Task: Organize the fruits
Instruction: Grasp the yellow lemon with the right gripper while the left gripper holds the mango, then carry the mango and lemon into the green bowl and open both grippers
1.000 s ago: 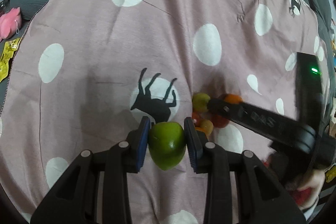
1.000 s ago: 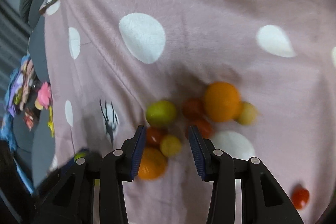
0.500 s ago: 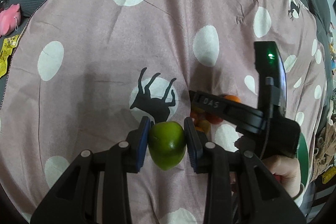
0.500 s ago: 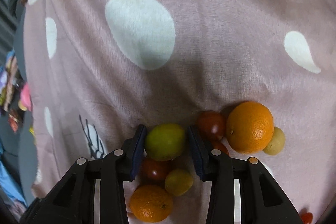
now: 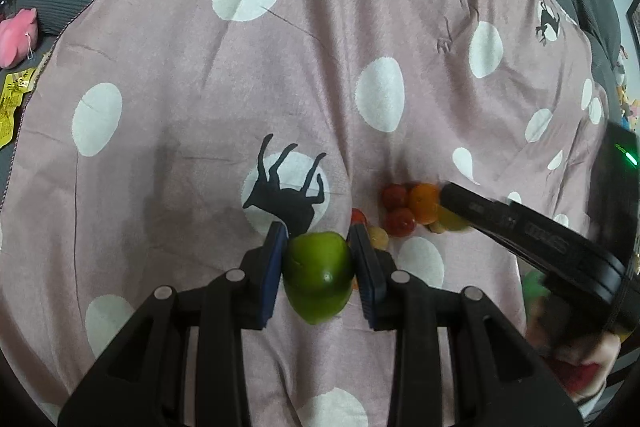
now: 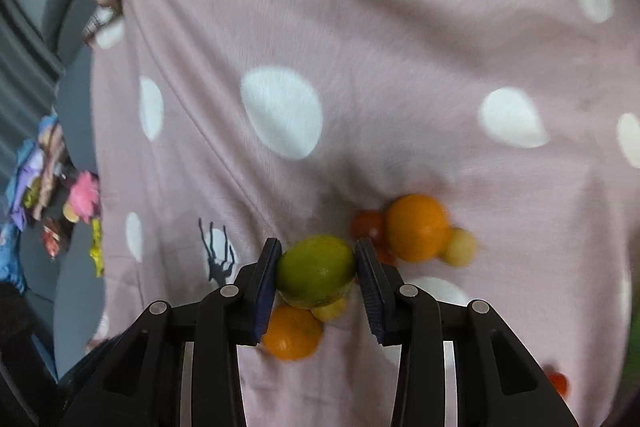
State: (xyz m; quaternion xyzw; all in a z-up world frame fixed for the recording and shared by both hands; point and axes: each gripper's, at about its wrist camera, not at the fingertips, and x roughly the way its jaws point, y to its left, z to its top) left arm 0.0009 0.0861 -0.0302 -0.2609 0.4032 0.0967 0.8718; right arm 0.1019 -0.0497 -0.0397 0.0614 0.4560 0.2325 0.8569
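Fruits – round, smooth, likely to roll or bruise – are pinched at their widest: left gripper (image 5: 318, 269) clamps an apple (image 5: 318, 277), right gripper (image 6: 316, 281) a lime (image 6: 316, 271).

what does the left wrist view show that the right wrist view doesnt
Only the left wrist view: a green apple clamped in the left gripper, and the right gripper's body from outside. Only the right wrist view: a yellow-green citrus between the right gripper jaws, and a lone red tomato apart from the pile. Both: the polka-dot blanket and the fruit pile with its large orange.
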